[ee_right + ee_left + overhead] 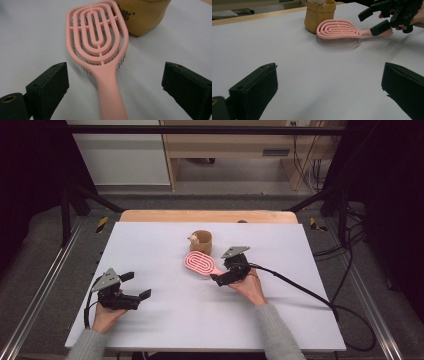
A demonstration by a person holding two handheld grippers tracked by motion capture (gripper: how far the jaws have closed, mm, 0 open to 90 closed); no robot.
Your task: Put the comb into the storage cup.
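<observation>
- Right gripper (218, 279) sits right at the handle end of the pink hairbrush (199, 263), jaws apart w/ the handle running up between them. Not clamped on anything yet.
- In the right gripper view the brush (100, 47) lies pretty much straight along the gripper's line of sight: handle near the camera, oval head farther off, bristles down on the white table (165, 320). So the long axis points away from the gripper, and the jaws stand either side of the handle, across it. That's the relation that counts imo: closing would pinch the handle from its sides.
- From the high view the brush runs diagonal, head toward the far left, handle toward the near right, i.e. pointing at the right hand (248, 285).
- Brush head is just beside the tan cup (201, 241), which has some small pale thing poking out the top, can't tell what. Head and cup look close, maybe touching, hard to call.
- Left gripper (136, 286) is well apart from the brush, parked near the front left of the table, jaws wide apart, holding nothing. Its own view shows the brush (338, 31) far off w/ the other gripper (377, 21) at the handle.
- So the right side is way nearer. Looks like a handle grab is next, prob just needs to close.
</observation>
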